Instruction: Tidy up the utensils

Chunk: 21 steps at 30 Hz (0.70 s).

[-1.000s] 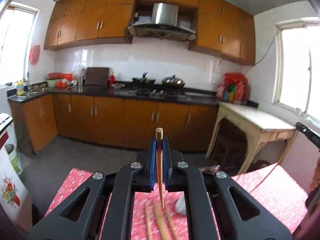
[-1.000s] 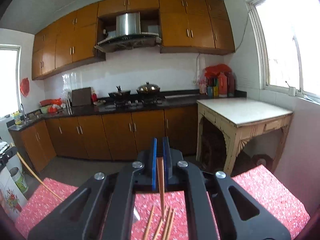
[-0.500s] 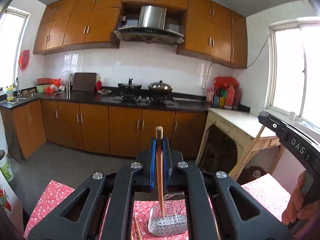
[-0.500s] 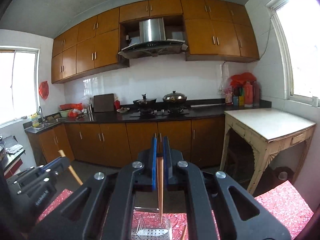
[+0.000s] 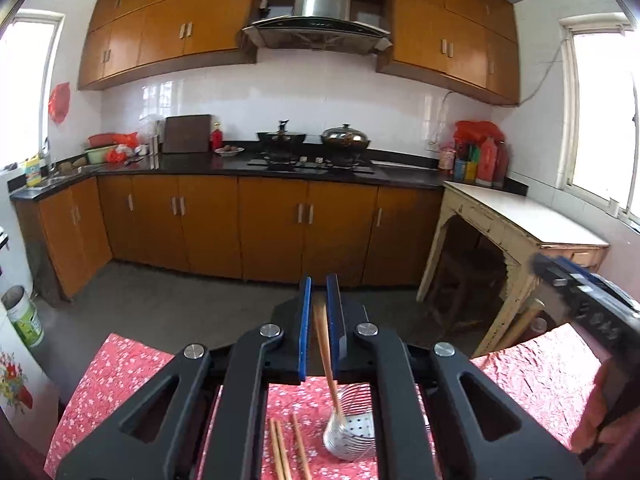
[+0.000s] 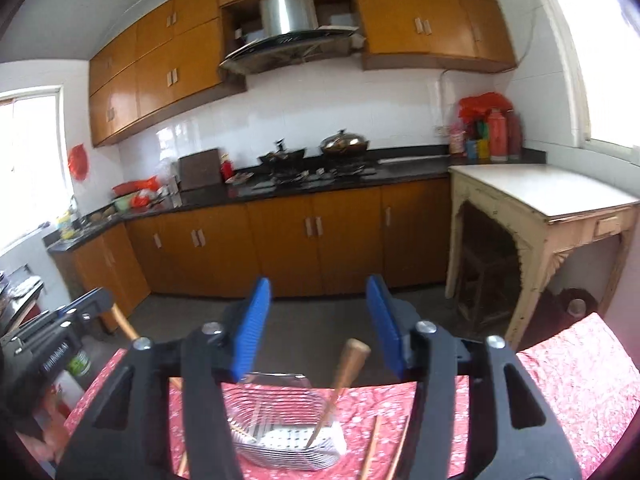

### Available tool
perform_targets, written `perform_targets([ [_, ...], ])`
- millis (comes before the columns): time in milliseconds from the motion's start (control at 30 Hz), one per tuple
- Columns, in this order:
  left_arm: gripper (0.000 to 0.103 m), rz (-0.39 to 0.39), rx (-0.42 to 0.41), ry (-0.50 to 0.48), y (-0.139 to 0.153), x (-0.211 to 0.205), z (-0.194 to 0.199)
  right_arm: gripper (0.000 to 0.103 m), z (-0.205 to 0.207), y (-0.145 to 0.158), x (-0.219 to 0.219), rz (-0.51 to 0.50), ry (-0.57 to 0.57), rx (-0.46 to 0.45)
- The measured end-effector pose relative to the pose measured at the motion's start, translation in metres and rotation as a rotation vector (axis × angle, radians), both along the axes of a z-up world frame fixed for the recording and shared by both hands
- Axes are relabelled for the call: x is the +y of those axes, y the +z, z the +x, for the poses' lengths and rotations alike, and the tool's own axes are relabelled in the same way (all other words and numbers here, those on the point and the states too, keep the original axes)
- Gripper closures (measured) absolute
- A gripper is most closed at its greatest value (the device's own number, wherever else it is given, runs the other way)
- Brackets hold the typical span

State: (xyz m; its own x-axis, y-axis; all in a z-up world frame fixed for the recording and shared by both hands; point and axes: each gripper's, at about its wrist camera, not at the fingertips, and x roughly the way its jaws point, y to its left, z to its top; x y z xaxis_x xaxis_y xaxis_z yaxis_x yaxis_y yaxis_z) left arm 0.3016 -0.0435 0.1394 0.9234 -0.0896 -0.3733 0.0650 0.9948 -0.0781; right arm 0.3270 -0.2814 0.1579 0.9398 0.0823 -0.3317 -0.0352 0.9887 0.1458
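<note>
A metal wire utensil holder (image 6: 280,432) stands on the red flowered tablecloth (image 6: 568,376); it also shows in the left wrist view (image 5: 352,432). My right gripper (image 6: 318,328) is open above it, and a wooden chopstick (image 6: 340,384) leans loose in the holder. My left gripper (image 5: 320,320) has its jaws a little apart around a wooden chopstick (image 5: 326,356) that slants down into the holder. Several loose chopsticks (image 5: 286,452) lie on the cloth beside the holder, and more show in the right wrist view (image 6: 372,448).
A cream side table (image 5: 520,220) stands to the right beyond the cloth. Kitchen cabinets and a stove counter (image 5: 312,168) run along the far wall. A white bucket (image 5: 24,320) sits on the floor at left.
Both grippers moved over the wire holder. My right gripper opened and its chopstick dropped into the holder. My left gripper's chopstick slid down and now tilts into the holder.
</note>
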Motion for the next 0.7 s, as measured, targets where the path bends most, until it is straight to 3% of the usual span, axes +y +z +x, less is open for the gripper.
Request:
perform_targets([
  [167, 0.073, -0.001, 0.008, 0.037, -0.002, 0.024, -0.012, 0.051, -0.017, -0.007, -0.037, 0.001, -0.091, 0.013],
  [267, 0.071, -0.001, 0.002, 0.054, -0.007, 0.043, -0.029, 0.051, -0.030, -0.020, -0.064, -0.002, -0.152, 0.035],
  [400, 0.057, 0.003, 0.011, 0.079, -0.023, 0.068, -0.054, 0.051, -0.053, -0.058, -0.093, -0.007, -0.214, 0.103],
  [467, 0.046, 0.021, 0.041, 0.089, -0.046, 0.080, -0.069, 0.051, -0.061, -0.086, -0.098, -0.018, -0.218, 0.153],
  [600, 0.043, 0.062, 0.137, 0.078, -0.102, 0.089, -0.089, 0.052, -0.076, -0.156, -0.096, -0.031, -0.196, 0.291],
  [700, 0.043, 0.074, 0.228, 0.053, -0.149, 0.091, -0.100, 0.063, -0.084, -0.204, -0.088, 0.000, -0.140, 0.398],
])
